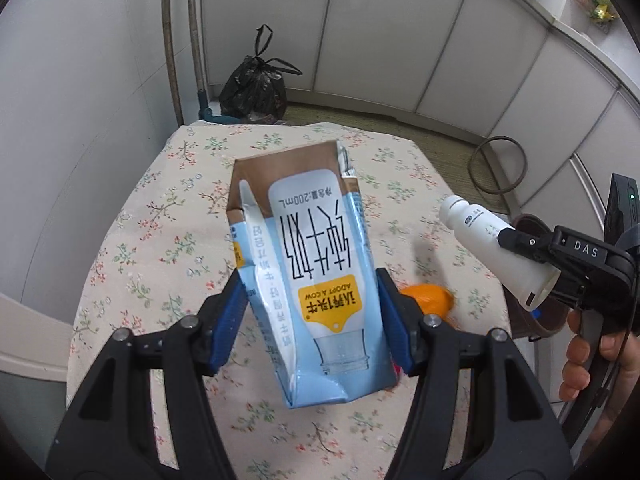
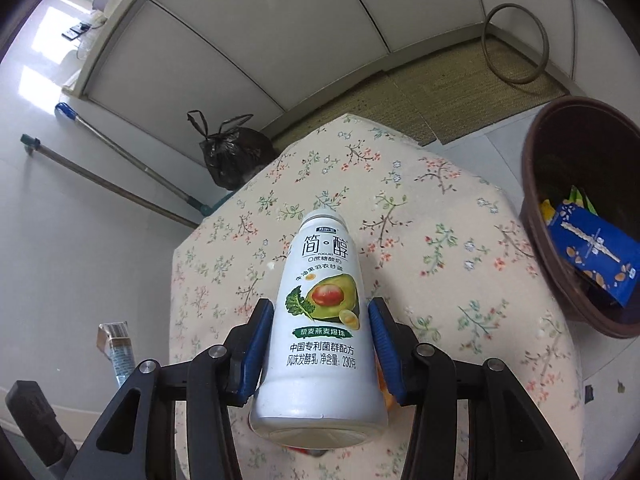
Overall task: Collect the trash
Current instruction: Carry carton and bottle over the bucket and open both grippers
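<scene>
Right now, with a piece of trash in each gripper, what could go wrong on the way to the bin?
1. The left gripper pinches the milk carton near one end, and its side already looks creased; it may crumple and slip.
2. The right gripper holds the smooth yogurt bottle near its base, so it could pivot or slide out.
3. The brown bin sits beside the table's right edge; two loaded grippers heading there together might collide.

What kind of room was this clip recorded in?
Likely a home kitchen or utility corner: white cabinet doors along the wall, a small table under a floral cloth, a tied black rubbish bag on the floor, and a brown bin beside the table.
</scene>
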`<action>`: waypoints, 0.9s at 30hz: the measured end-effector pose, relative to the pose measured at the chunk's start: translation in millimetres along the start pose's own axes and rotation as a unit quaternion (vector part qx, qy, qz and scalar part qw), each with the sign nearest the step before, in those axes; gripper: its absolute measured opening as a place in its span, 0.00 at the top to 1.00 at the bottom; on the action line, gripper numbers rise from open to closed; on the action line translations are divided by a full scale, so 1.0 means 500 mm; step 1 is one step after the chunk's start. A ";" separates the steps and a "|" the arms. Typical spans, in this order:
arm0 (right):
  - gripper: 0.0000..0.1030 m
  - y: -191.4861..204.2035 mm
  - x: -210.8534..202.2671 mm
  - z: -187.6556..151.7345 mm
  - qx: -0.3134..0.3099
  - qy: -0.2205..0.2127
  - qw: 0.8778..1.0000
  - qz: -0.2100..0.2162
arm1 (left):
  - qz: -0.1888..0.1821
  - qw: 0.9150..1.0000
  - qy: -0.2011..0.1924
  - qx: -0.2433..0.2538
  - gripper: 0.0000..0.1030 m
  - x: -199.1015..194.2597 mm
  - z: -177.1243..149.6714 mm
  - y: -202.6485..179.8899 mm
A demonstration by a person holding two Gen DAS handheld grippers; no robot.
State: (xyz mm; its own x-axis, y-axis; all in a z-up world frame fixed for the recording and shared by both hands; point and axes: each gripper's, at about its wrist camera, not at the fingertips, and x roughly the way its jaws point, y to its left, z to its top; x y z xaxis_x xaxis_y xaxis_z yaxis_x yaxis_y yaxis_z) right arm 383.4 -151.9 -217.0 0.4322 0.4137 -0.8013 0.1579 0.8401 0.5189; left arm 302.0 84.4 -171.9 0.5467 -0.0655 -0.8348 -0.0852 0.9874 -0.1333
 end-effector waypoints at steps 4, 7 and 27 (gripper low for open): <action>0.52 -0.021 -0.078 -0.009 0.001 -0.021 1.000 0.005 | -0.024 1.000 -0.003 0.009 0.38 -0.027 -0.022 -0.046; 0.52 -0.044 -0.141 -0.016 -0.001 -0.042 0.999 0.000 | -0.045 0.999 -0.008 0.022 0.38 -0.046 -0.032 -0.087; 0.52 -0.357 -0.385 0.003 0.056 -0.101 0.992 -0.053 | -0.174 0.976 0.037 0.122 0.38 0.012 -0.065 -0.398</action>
State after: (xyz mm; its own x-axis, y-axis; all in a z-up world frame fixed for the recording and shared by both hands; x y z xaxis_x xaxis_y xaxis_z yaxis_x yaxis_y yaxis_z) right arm 273.2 -381.8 -154.8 0.5748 0.2364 -0.7834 0.3046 0.8267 0.4730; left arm 295.1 -117.1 -167.9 0.4447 -0.4053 -0.7988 0.3019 0.9074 -0.2924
